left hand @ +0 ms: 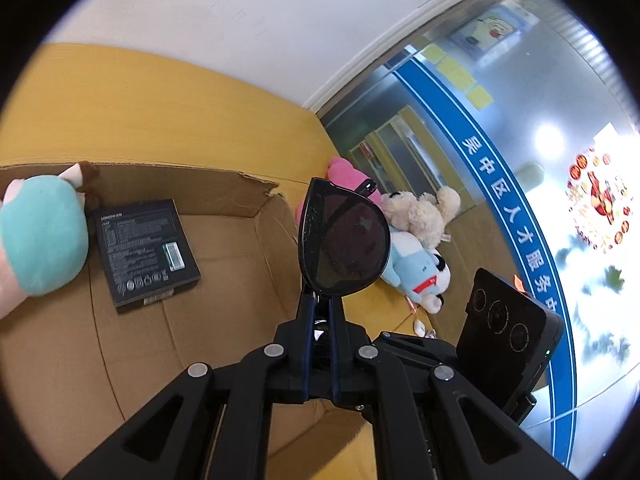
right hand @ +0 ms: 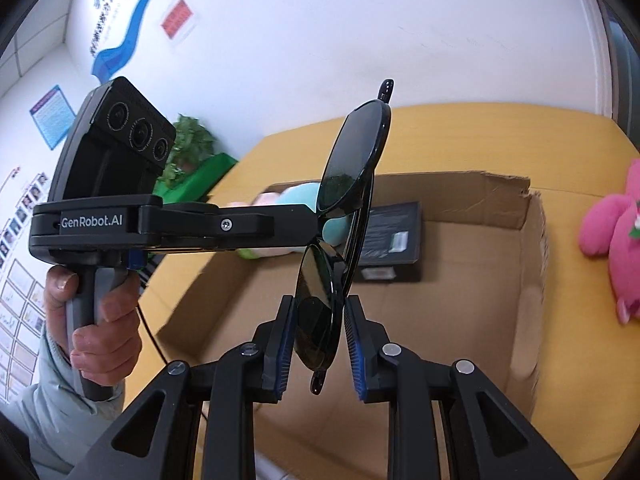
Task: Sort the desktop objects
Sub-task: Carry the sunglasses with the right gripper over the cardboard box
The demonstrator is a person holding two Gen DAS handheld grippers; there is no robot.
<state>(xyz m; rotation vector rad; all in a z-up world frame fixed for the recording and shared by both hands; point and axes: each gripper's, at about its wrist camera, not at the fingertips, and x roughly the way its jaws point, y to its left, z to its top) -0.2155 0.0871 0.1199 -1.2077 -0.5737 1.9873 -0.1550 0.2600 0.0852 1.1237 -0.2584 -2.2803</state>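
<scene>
Both grippers hold the same pair of black sunglasses in the air above the open cardboard box. The right gripper has its blue-padded fingers closed on the lower lens, the lens edge-on between the pads and a temple tip poking down just below them. The left gripper comes in from the side in the right wrist view, its fingers pressed nearly together on the frame near the bridge; in its own view one dark lens stands up right above the fingertips. A hand in a pale grey sleeve grips that left tool's handle. Under the glasses the box floor is mostly bare brown card, with a flat black package lying toward the far wall and a teal plush in the far corner beside it. The box's far flap is torn along its top edge. Outside the box on the yellow table, well apart from the grippers, lie a pink plush, a cream bear and a light-blue toy, bunched near the table's edge by the glass wall
</scene>
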